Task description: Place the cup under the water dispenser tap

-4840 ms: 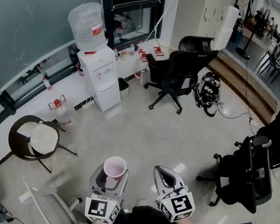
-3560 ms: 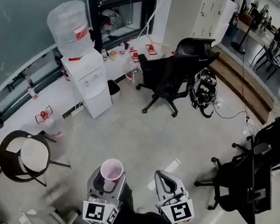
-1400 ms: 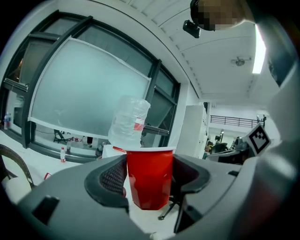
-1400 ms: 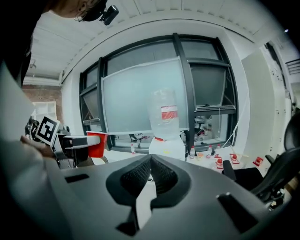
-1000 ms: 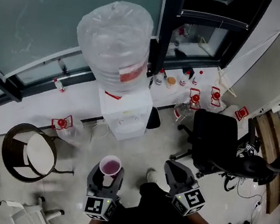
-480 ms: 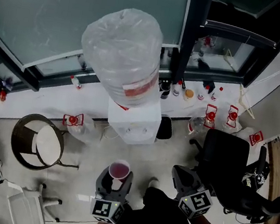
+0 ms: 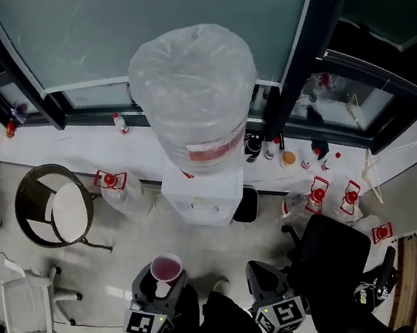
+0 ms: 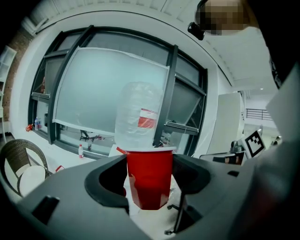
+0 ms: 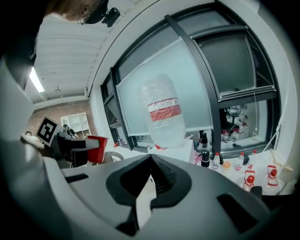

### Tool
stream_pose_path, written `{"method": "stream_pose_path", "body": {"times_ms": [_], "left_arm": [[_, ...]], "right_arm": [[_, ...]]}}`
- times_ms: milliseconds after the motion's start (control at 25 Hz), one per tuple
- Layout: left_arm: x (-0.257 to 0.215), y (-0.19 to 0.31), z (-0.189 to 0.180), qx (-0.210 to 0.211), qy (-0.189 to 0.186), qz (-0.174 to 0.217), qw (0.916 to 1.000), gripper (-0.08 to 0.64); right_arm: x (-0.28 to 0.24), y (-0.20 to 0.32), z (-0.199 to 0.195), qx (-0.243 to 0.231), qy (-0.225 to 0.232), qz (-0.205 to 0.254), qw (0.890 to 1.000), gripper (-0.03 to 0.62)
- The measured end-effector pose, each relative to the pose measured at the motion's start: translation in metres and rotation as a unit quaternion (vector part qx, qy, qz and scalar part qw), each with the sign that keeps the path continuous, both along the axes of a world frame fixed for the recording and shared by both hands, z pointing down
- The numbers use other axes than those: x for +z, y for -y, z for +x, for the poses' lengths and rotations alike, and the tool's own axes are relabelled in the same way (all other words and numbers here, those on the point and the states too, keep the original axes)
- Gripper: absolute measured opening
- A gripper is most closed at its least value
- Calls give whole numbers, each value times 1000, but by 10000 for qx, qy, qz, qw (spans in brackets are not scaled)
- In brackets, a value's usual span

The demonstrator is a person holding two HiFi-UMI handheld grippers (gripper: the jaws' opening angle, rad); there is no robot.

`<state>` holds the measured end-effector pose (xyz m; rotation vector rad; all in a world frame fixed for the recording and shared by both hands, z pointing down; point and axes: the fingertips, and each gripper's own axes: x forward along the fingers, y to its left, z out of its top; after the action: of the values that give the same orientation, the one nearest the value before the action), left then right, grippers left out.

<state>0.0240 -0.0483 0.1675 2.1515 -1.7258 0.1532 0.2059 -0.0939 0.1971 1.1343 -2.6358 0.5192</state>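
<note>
The water dispenser (image 7: 202,197) is white, carries a large clear bottle (image 7: 195,89) and stands against the window wall. Its taps face me but are too small to make out. My left gripper (image 7: 164,274) is shut on a red cup (image 7: 166,268), upright, a short way in front of the dispenser. In the left gripper view the cup (image 8: 149,176) sits between the dark jaws with the bottle (image 8: 138,115) right behind it. My right gripper (image 7: 260,275) hangs to the right of the cup, shut and empty. In the right gripper view the jaw tips meet (image 9: 151,159), and the cup (image 9: 96,147) shows at the left.
A round wicker chair (image 7: 55,207) stands left of the dispenser. A black office chair (image 7: 335,256) is at the right. Small bottles and red-capped items (image 7: 318,193) line the white ledge under the window. A white chair frame (image 7: 25,305) lies at the lower left.
The dispenser has shifted a little right and nearer in the head view. Both grippers have sunk slightly in the frame. The cup stays held in the left gripper.
</note>
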Motion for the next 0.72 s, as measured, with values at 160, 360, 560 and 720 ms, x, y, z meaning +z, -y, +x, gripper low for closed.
{"method": "stream_pose_path", "body": {"times_ms": [160,360,560,720], "left_arm": [[-4,12,-12,-46,-11,22,10000,288],[8,29,-34,26,-115,56,9999,288],[15,45,-75,-21,-267,104,9996,288],[24,65,-119,-80,-348,192,9992,288]], "right_arm": [[13,13,-5,-28,-238,-25,9997,-2],[17,21,-20,85,-423,-105,9990,-3],[16,39,-53,322,-590,-99,9977,-2],[10,61,-90,605,-459,-111,9970,-2]]}}
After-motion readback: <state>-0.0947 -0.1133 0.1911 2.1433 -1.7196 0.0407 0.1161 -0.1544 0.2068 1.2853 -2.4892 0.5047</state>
